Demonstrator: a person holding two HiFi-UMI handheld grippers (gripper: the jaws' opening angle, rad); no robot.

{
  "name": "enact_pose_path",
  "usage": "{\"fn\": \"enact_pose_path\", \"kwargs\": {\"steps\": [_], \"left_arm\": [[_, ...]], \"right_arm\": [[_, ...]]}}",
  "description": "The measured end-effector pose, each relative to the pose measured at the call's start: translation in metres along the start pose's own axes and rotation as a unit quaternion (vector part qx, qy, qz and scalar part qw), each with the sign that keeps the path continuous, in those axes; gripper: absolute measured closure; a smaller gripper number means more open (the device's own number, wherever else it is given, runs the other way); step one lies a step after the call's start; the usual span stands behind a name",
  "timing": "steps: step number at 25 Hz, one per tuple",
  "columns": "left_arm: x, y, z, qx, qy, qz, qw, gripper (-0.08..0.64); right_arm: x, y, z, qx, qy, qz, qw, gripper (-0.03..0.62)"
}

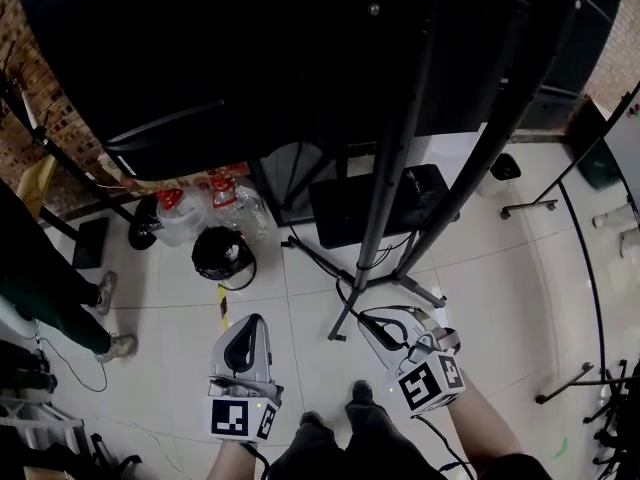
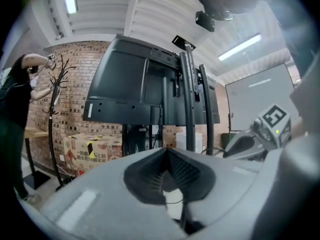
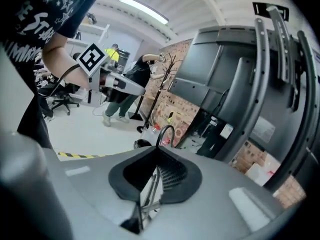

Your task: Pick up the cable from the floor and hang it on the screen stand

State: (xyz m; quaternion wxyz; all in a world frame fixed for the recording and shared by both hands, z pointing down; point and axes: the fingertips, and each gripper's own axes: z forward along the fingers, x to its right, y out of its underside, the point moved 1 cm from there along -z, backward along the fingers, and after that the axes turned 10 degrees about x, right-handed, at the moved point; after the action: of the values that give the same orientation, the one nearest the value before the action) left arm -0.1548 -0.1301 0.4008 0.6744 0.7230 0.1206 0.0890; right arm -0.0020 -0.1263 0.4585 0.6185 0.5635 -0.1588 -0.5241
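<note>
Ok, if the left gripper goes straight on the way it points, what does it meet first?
Probably the screen stand, its upright posts ahead of the left gripper; depth is unclear.

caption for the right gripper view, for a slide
Right gripper shut on a black cable loop, facing the screen stand.

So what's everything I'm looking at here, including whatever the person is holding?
screen: one, black, mounted overhead on the stand
screen stand: one, black, poles down to a floor base
cable: one, black, looping up past the right gripper's tips
water jugs: two, clear with red caps, floor left of the stand
round container: one, black, floor beside the jugs
striped tape: one strip, yellow-black, floor
bystander: one, dark trousers, far left
left gripper: one, grey, jaws together
right gripper: one, grey, shut on the cable
</note>
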Motion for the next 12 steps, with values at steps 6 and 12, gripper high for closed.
{"fn": "enact_pose_path", "kwargs": {"steps": [6, 12], "left_arm": [[0.022, -0.036, 0.003, 0.010, 0.014, 0.002, 0.9998, 0.555], [0.060, -0.068, 0.027, 0.035, 0.042, 0.013, 0.9984, 0.555]], "right_arm": [[0.057, -0.073, -0.034, 0.051, 0.042, -0.052, 0.996, 0.575], [0.100, -0.129, -0.057, 0.095, 0.071, -0.097, 0.988, 0.575]]}}
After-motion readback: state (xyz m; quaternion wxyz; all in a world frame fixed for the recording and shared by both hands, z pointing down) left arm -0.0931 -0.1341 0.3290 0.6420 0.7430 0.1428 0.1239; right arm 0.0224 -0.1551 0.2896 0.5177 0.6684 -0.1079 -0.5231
